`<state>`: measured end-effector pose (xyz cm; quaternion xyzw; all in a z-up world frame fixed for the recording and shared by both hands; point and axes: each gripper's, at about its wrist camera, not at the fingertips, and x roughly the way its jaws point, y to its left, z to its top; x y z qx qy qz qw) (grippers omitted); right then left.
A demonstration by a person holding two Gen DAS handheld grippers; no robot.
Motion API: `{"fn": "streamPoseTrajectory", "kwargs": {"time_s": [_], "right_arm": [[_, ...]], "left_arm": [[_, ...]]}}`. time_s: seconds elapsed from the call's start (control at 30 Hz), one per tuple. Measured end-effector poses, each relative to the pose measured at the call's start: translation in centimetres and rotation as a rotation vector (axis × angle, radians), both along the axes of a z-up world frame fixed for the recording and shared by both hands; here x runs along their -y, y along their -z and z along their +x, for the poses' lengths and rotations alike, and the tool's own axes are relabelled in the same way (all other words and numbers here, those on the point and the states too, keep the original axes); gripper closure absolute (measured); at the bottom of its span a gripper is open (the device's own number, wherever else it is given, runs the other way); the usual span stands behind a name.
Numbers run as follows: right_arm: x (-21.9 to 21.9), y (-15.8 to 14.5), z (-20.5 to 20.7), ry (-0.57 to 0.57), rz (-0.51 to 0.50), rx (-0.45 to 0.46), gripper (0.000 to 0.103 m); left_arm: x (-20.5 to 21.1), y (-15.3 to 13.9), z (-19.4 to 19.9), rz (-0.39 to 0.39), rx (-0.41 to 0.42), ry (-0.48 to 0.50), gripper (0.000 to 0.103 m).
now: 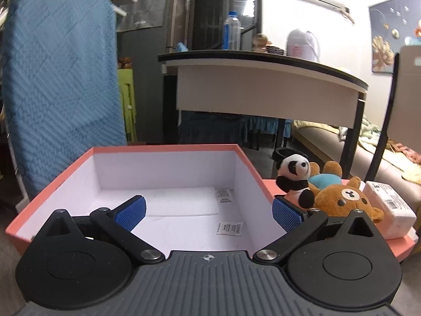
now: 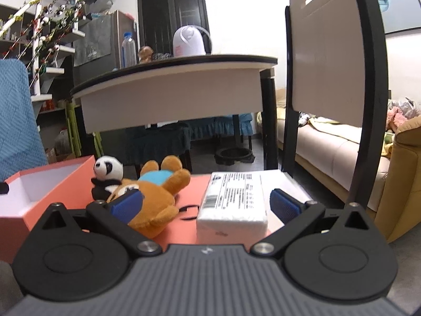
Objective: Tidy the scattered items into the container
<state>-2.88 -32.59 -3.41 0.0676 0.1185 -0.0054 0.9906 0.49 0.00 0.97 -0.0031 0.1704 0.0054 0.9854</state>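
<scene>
Soft plush is what you handle here: the brown bear [image 2: 152, 205] and the small panda [image 2: 108, 176] lie just right of the pink box [image 1: 47, 181], on the pink lid [image 2: 194, 184] beside it. Both look light and squashy, so take each by the round body, not by a thin limb. The white wrapped packet [image 2: 234, 200], further right of the box, looks stiffer, with a slippery film; hold it across its narrow sides.

Your left gripper [image 1: 208, 213] hangs spread wide over the box and holds nothing. Your right gripper [image 2: 206, 205] is also spread, empty, facing the packet.

Inside the box you see only white padding and two sachets [image 1: 228, 227], so there is much room. Mind the tall box wall and the black chair frame [image 2: 368, 105] right of the packet.
</scene>
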Motion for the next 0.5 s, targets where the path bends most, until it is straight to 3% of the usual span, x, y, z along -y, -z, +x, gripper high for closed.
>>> {"fn": "streamPoseTrajectory", "kwargs": {"time_s": [0.17, 0.23, 0.5], "right_arm": [[-0.1, -0.6, -0.2, 0.006, 0.014, 0.029, 0.0], [-0.2, -0.8, -0.3, 0.008, 0.02, 0.04, 0.0], [-1.0, -1.3, 0.4, -0.003, 0.035, 0.054, 0.0]], "left_arm": [[2.4, -1.6, 0.3, 0.048, 0.054, 0.073, 0.0], [3.4, -2.5, 0.9, 0.034, 0.054, 0.102, 0.0], [7.7, -4.3, 8.7, -0.145, -0.09, 0.173, 0.0]]}}
